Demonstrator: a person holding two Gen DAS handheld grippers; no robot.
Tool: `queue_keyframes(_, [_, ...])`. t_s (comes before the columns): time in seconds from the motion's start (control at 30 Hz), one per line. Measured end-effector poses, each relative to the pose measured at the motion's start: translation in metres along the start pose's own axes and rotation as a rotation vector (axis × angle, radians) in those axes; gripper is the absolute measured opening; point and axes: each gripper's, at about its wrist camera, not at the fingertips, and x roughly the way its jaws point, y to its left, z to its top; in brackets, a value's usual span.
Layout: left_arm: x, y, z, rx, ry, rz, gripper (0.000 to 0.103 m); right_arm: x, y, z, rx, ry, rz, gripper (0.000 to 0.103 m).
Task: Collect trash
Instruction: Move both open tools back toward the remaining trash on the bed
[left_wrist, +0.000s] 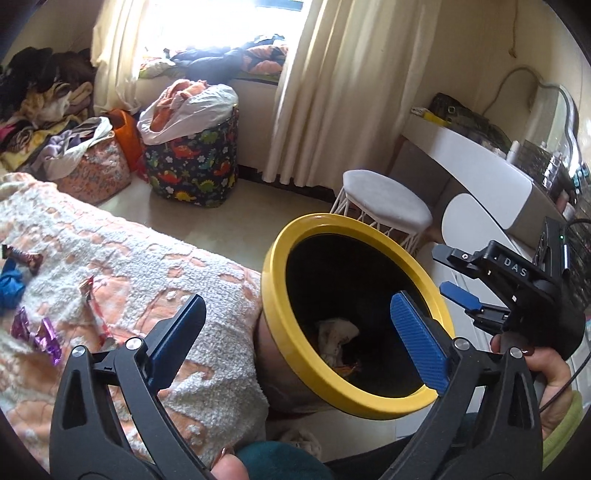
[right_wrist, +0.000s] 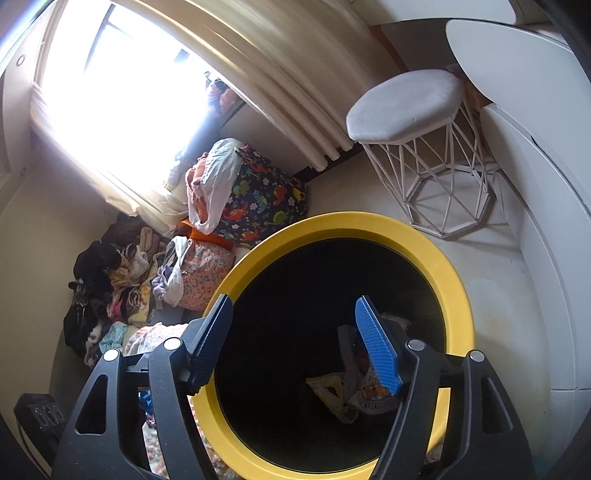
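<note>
A yellow-rimmed bin (left_wrist: 269, 284) with a black inside stands beside the bed; crumpled paper and wrappers (left_wrist: 337, 332) lie at its bottom. My left gripper (left_wrist: 297, 299) is open wide, one finger over the blanket and the other over the bin's mouth, with nothing between them. My right gripper (right_wrist: 293, 300) hangs open above the bin (right_wrist: 369, 221), empty, with trash (right_wrist: 354, 391) far below it. It shows in the left wrist view as the right gripper (left_wrist: 452, 275) in a hand. Purple wrappers (left_wrist: 44, 338), a red-white wrapper (left_wrist: 98, 314), a blue wad (left_wrist: 11, 288) and a brown wrapper (left_wrist: 22, 254) lie on the bed.
The peach and white blanket (left_wrist: 166, 266) covers the bed at left. A white wire stool (left_wrist: 384, 195) and a white desk (left_wrist: 480, 166) stand behind the bin. A dinosaur-print basket (left_wrist: 192, 162) and piles of clothes (left_wrist: 44, 110) sit under the window. A power strip (right_wrist: 37, 410) lies on the floor.
</note>
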Motion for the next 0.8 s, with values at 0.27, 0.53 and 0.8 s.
queue_keyframes(0.27, [-0.018,0.022,0.004,-0.041,-0.03,0.042,0.092,0.001,0.029,-0.004,-0.1,-0.002,0.023,0.072])
queue_keyframes(0.53, [-0.038,0.055,0.008,-0.081,-0.075,0.087,0.092,0.006,0.061,-0.017,-0.199,0.006,0.029,0.075])
queue_keyframes(0.8, [-0.06,0.083,0.008,-0.114,-0.129,0.141,0.092,0.008,0.096,-0.035,-0.297,0.023,0.063,0.077])
